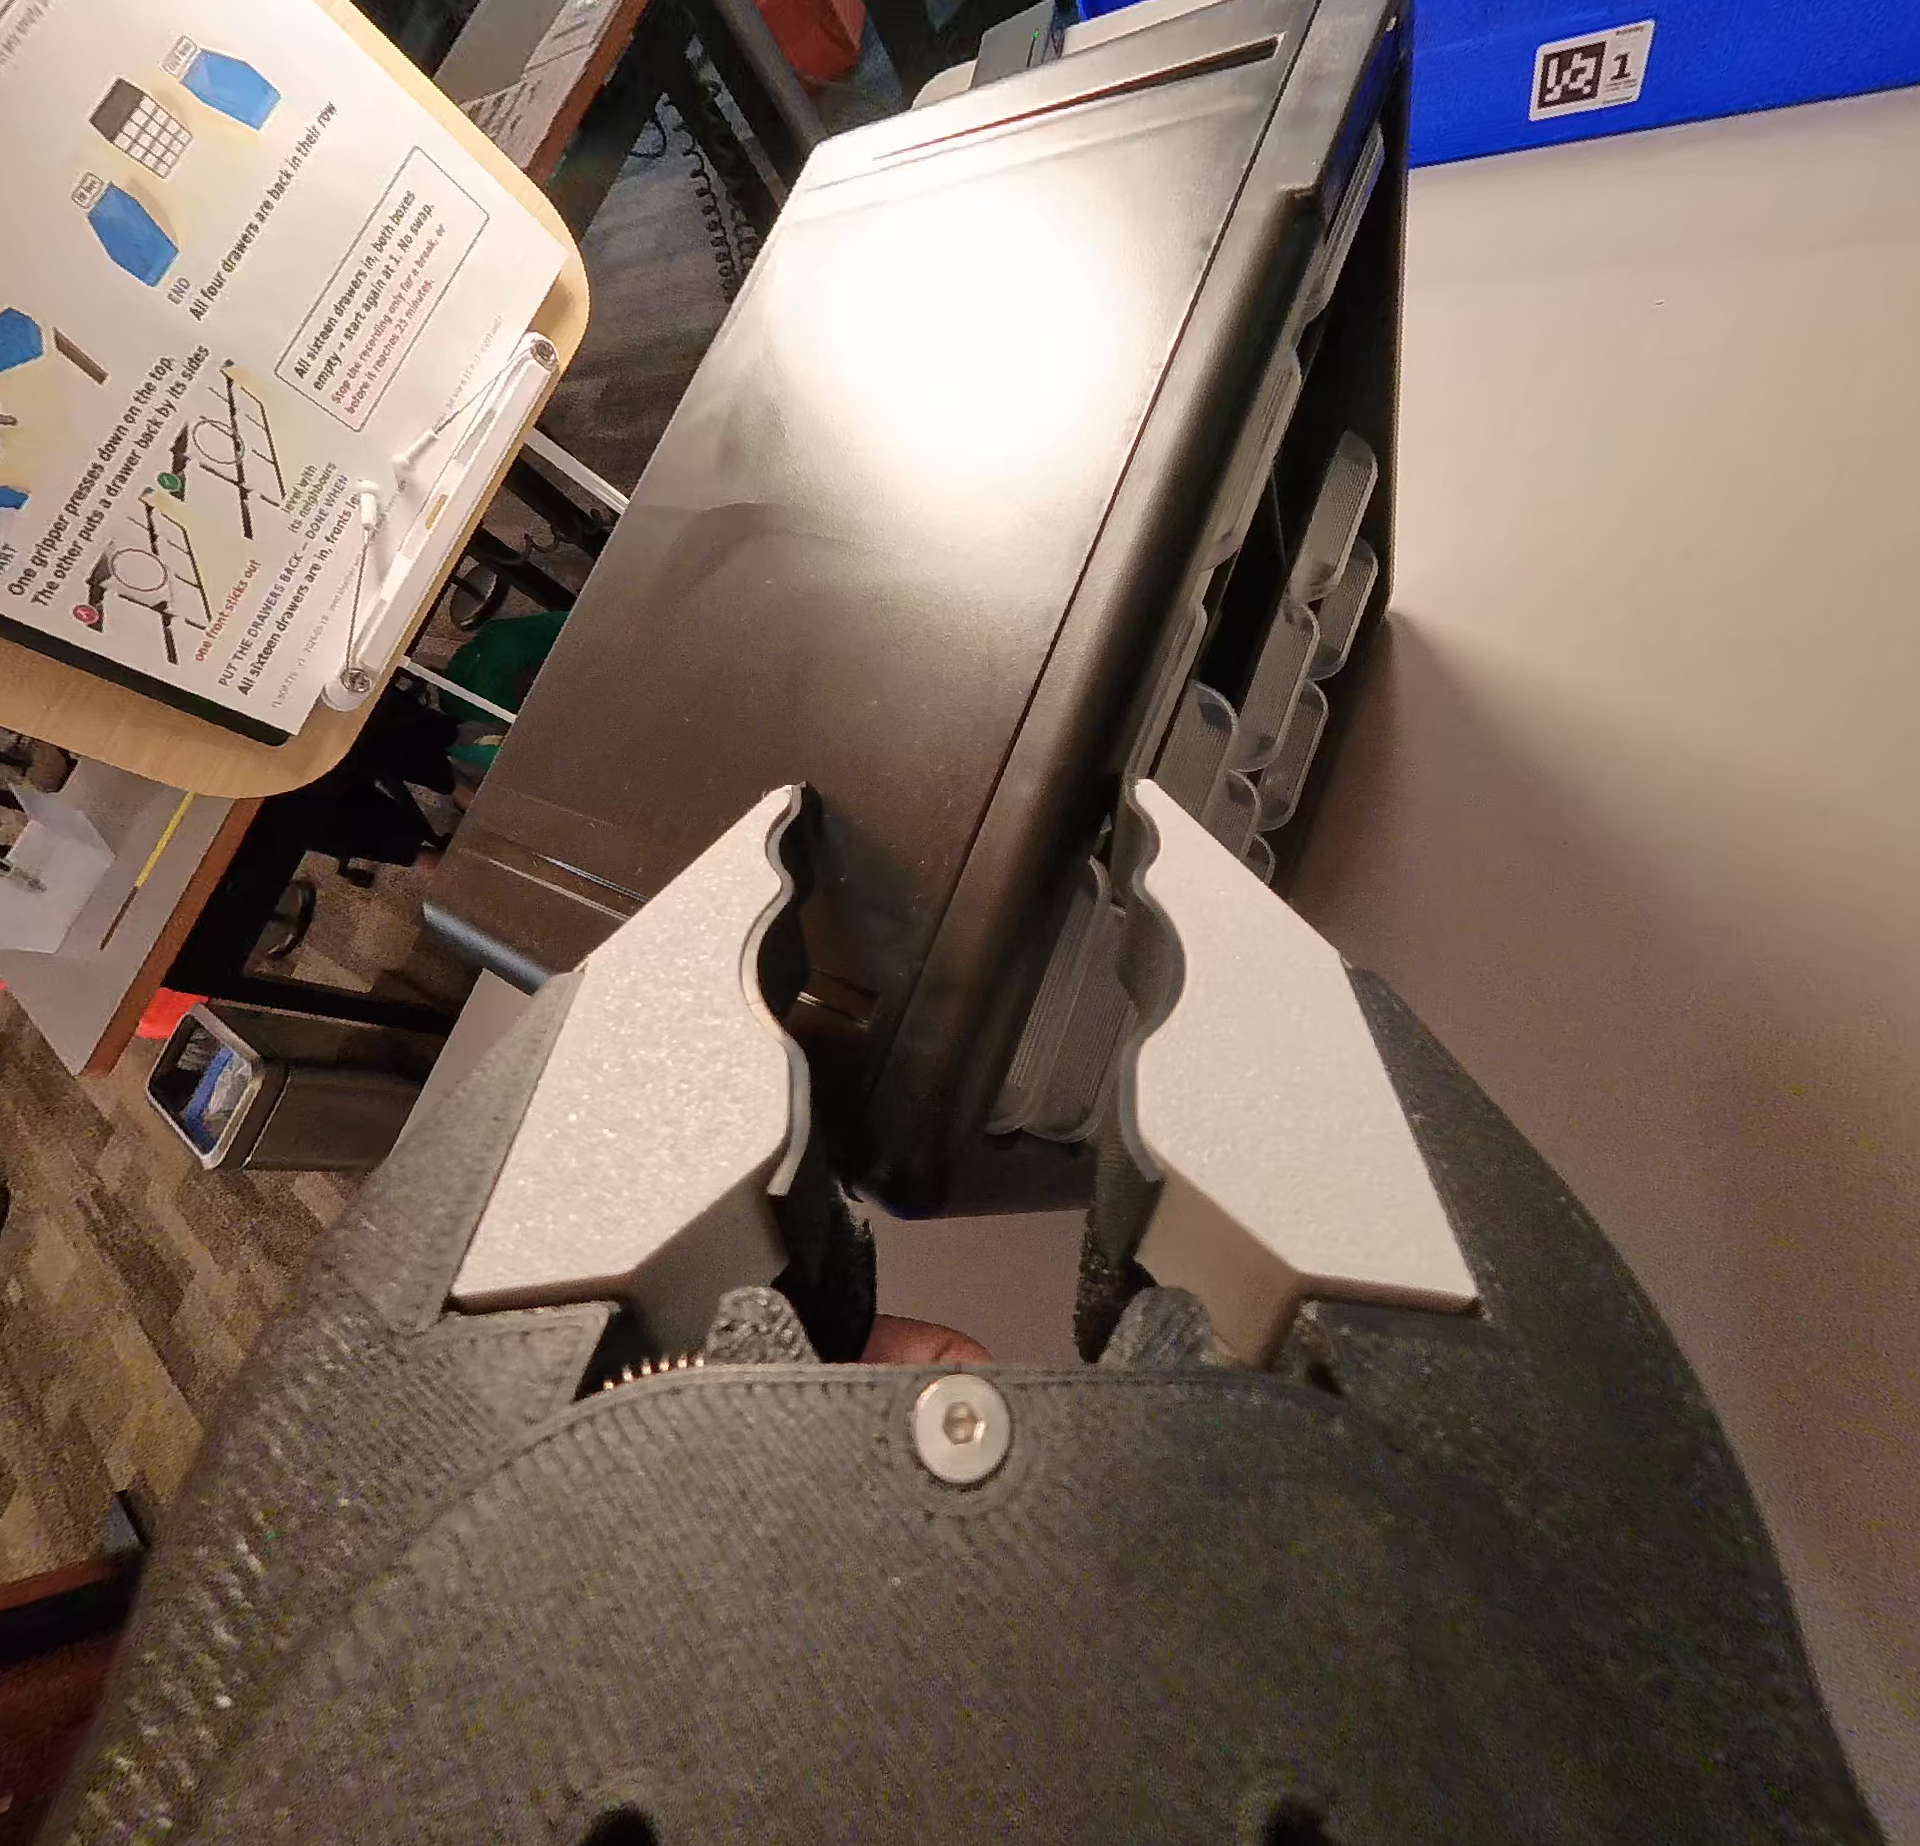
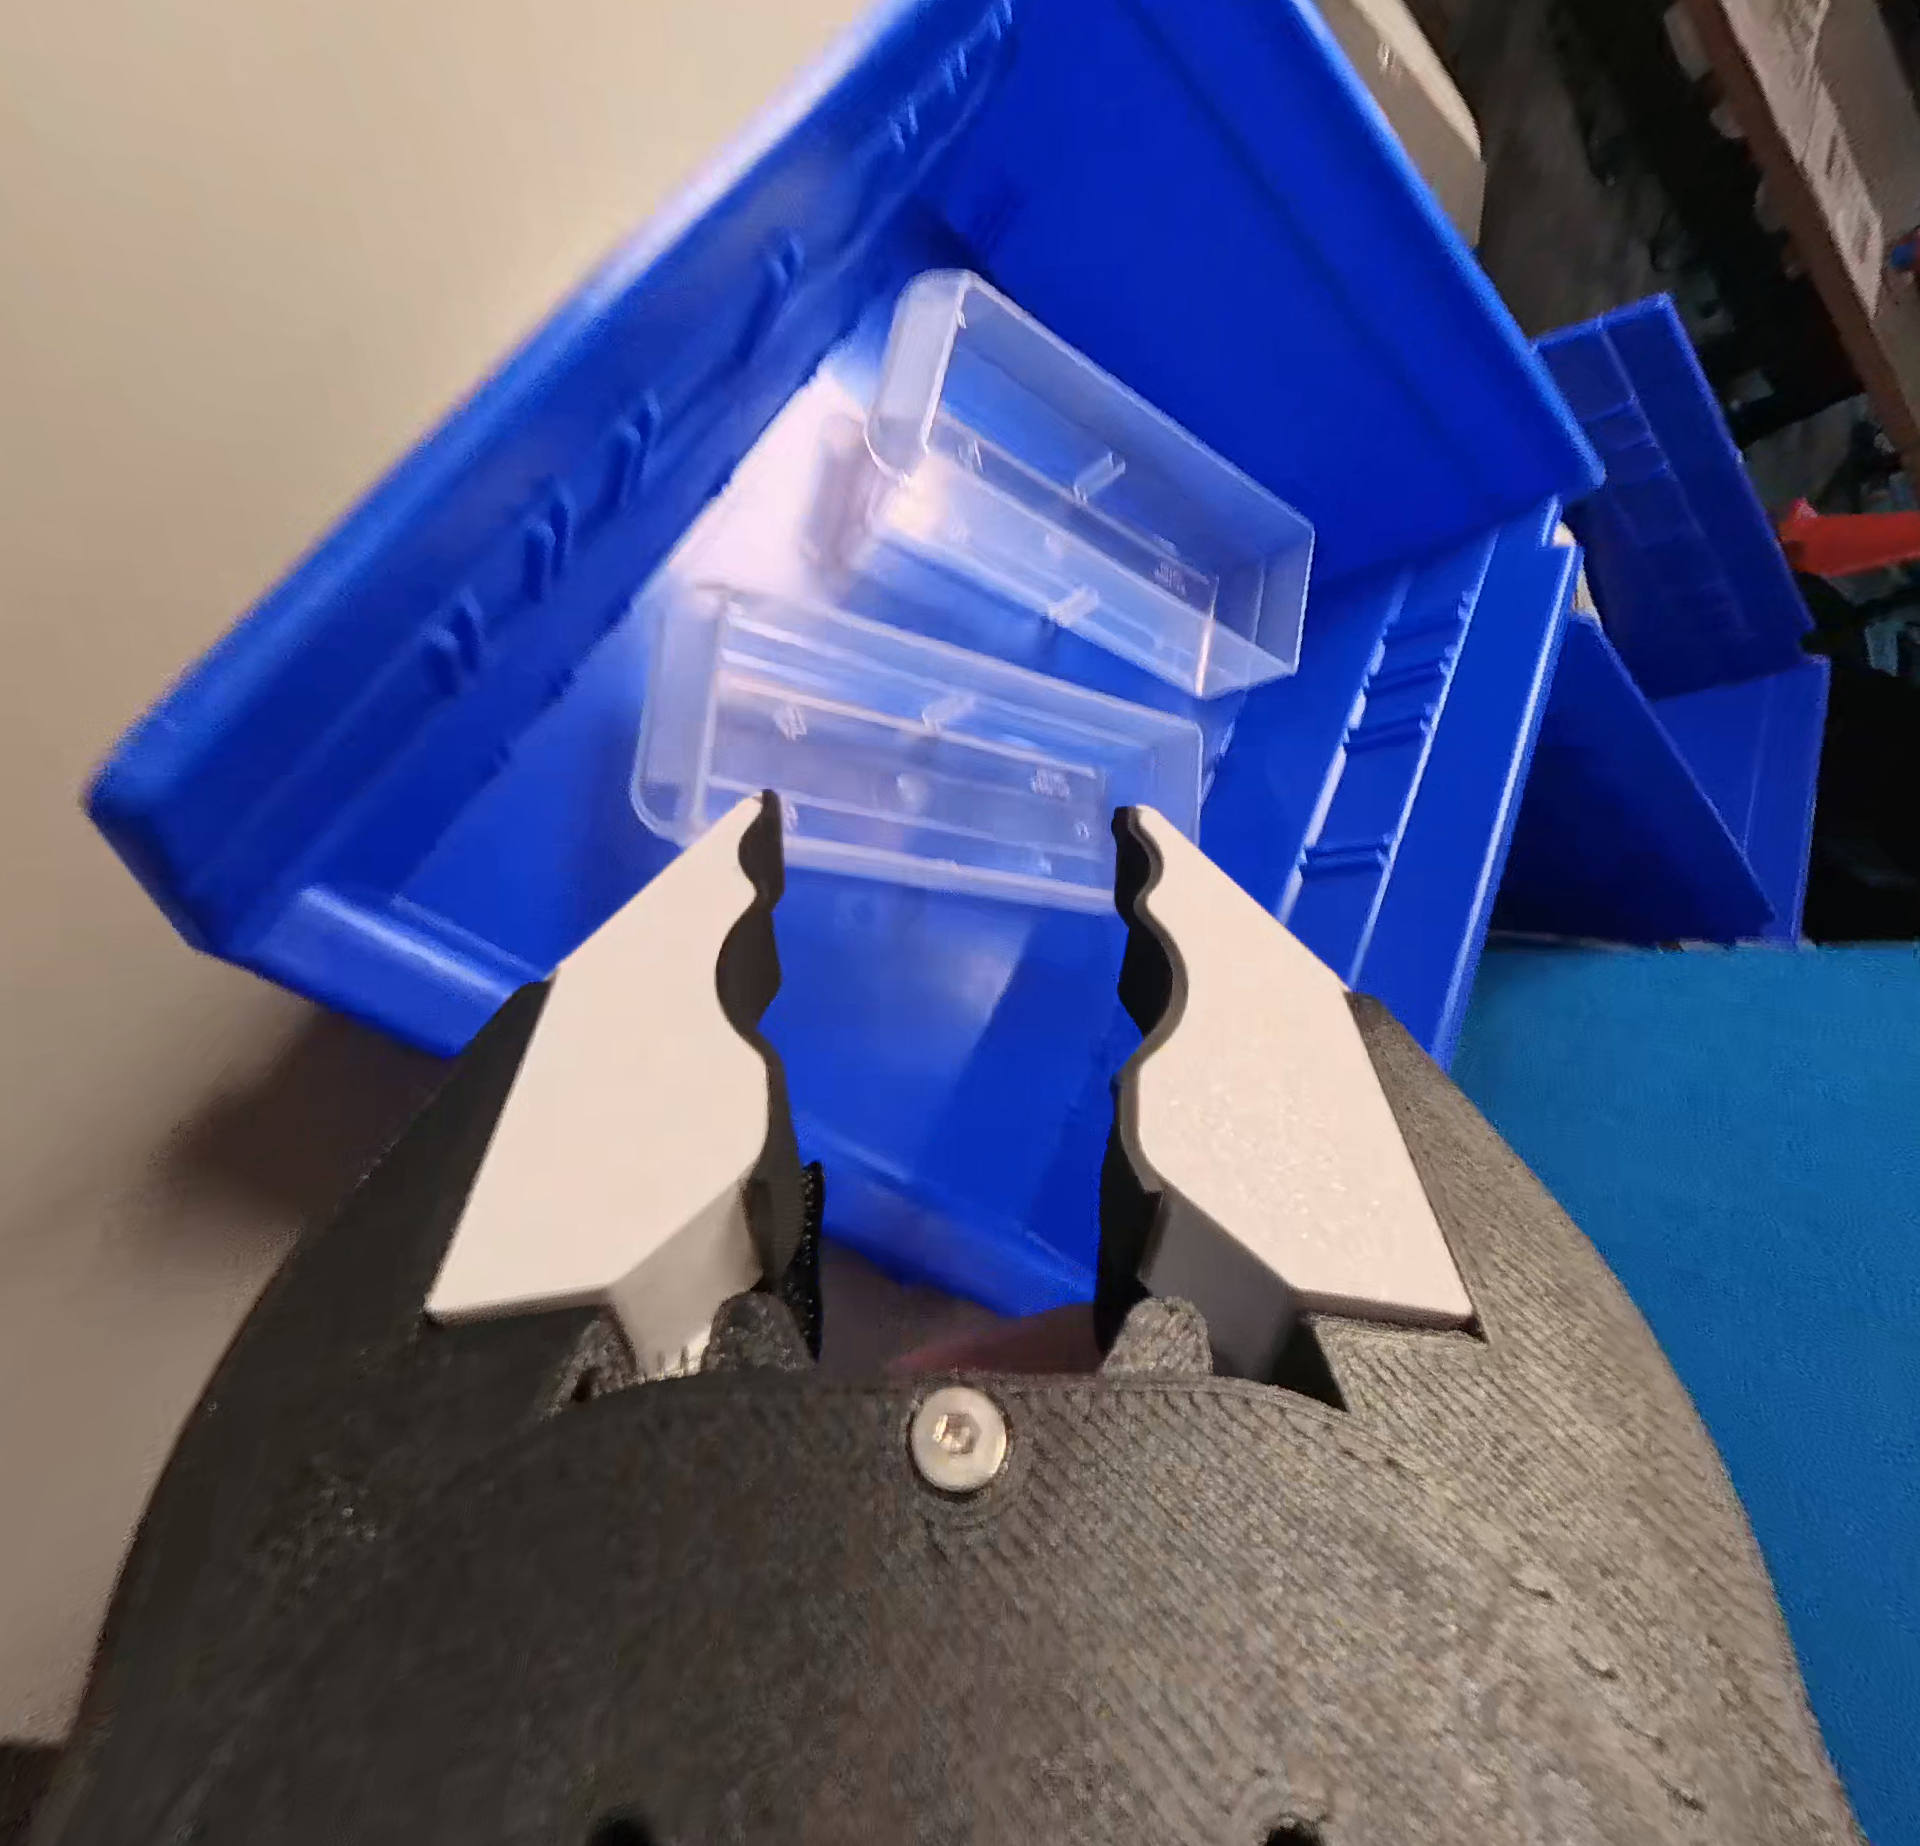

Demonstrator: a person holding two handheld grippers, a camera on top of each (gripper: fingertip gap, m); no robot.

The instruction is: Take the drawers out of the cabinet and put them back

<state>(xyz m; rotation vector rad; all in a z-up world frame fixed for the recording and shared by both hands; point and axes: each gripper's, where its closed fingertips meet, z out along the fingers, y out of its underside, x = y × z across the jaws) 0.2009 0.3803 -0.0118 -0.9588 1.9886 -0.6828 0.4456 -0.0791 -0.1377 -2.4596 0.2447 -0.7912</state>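
Left gripper [image 1: 966, 809] straddles the black cabinet's [image 1: 935, 425] top edge, grip uncertain; right gripper [image 2: 940, 820] gapes wide above 2 clear drawers [image 2: 935, 757] in the blue bin [image 2: 520, 570]

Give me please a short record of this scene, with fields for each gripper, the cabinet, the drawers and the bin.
Left gripper: open, astride the top front edge of the black cabinet
Right gripper: open, nothing held, above the blue bin
Drawers out: two clear drawers lying in the bin
Drawers in cabinet: several clear fronts visible
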